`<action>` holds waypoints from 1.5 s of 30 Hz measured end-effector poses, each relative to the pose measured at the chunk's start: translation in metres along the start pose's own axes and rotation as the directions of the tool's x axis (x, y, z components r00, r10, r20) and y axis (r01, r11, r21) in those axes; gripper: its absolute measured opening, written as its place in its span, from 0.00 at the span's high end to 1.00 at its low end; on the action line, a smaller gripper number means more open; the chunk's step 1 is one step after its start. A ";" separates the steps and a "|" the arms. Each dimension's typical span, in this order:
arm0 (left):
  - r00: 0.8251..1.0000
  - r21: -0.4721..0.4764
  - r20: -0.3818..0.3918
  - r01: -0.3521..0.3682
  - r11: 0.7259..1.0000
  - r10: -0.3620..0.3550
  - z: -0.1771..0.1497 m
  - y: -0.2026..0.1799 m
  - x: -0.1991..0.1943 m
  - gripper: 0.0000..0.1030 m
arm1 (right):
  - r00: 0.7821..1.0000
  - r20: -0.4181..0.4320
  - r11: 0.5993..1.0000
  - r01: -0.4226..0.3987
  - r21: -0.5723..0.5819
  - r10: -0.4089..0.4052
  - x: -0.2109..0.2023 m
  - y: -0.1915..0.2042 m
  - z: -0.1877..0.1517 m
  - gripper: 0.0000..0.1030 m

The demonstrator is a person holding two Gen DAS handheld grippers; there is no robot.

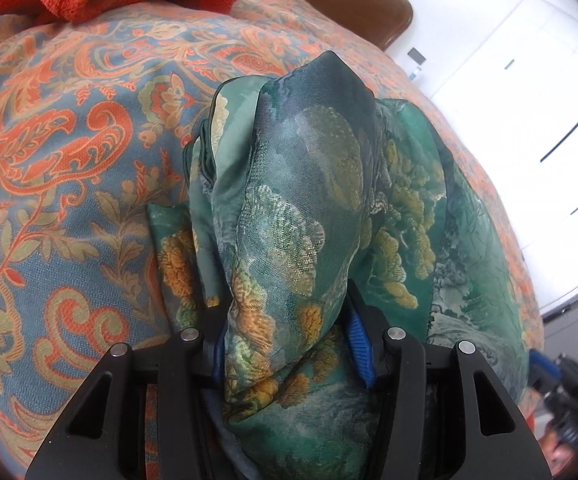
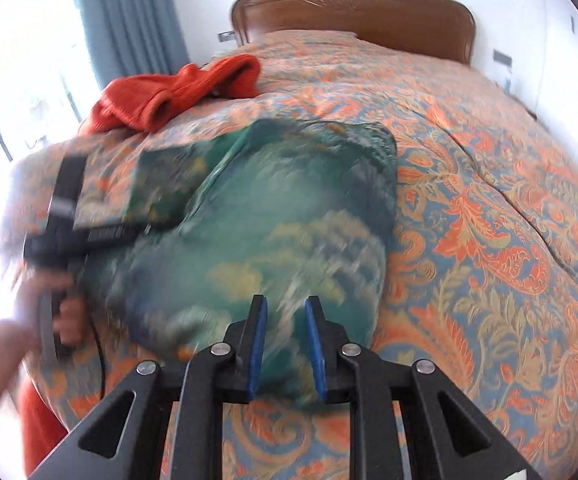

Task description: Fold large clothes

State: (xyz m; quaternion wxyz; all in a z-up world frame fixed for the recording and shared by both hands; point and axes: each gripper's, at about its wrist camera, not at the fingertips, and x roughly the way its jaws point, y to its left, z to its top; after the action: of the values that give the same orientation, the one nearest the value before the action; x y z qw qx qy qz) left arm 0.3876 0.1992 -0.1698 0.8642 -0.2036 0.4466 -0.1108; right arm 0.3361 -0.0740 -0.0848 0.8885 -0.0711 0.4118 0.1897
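Observation:
A green floral garment [image 1: 309, 200] lies bunched on the patterned bedspread [image 1: 69, 160]. My left gripper [image 1: 285, 304] is shut on a thick fold of it, and the cloth drapes over both blue pads and hides the fingertips. In the right wrist view the garment [image 2: 281, 208] is a blurred heap, with the left gripper [image 2: 69, 208] and a hand [image 2: 65, 312] at its left side. My right gripper [image 2: 286, 308] hovers over the garment's near edge. Its pads stand narrowly apart, and streaked cloth shows below the gap, not pinched. The left wrist view catches the right gripper [image 1: 557, 376] beside the garment's right edge.
A red fleece garment [image 2: 177, 88] lies crumpled at the bed's far left, near the wooden headboard [image 2: 353, 4]. The bedspread [image 2: 489, 200] stretches wide to the right. A blue curtain [image 2: 129, 20] hangs by the window; white doors [image 1: 529, 100] stand beyond the bed.

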 end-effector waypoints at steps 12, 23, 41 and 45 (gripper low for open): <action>0.999 0.008 0.011 -0.032 0.999 0.032 -0.001 -0.009 0.005 0.48 | 0.994 -0.024 0.986 0.101 -0.130 -0.105 0.048 0.019 -0.036 0.80; 0.993 0.010 0.064 -0.102 0.995 0.101 0.004 -0.023 -0.019 0.21 | 0.969 0.100 0.945 0.245 -0.219 -0.228 0.013 0.045 -0.041 0.71; 0.956 -0.231 0.114 0.289 0.929 -0.269 0.000 0.012 -0.100 0.01 | 0.973 0.121 0.980 0.191 0.063 -0.197 -0.107 -0.033 -0.083 0.18; 0.949 -0.298 0.059 0.314 0.902 -0.310 0.010 0.023 -0.080 0.02 | 0.993 0.091 0.984 0.064 0.165 -0.079 -0.103 -0.054 -0.086 0.18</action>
State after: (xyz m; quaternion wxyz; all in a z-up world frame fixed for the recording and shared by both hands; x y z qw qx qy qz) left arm 0.3500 0.2521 -0.1171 0.7960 -0.4032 0.4154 -0.1767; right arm 0.2357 -0.1771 -0.0641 0.9165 -0.0041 0.3795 0.1267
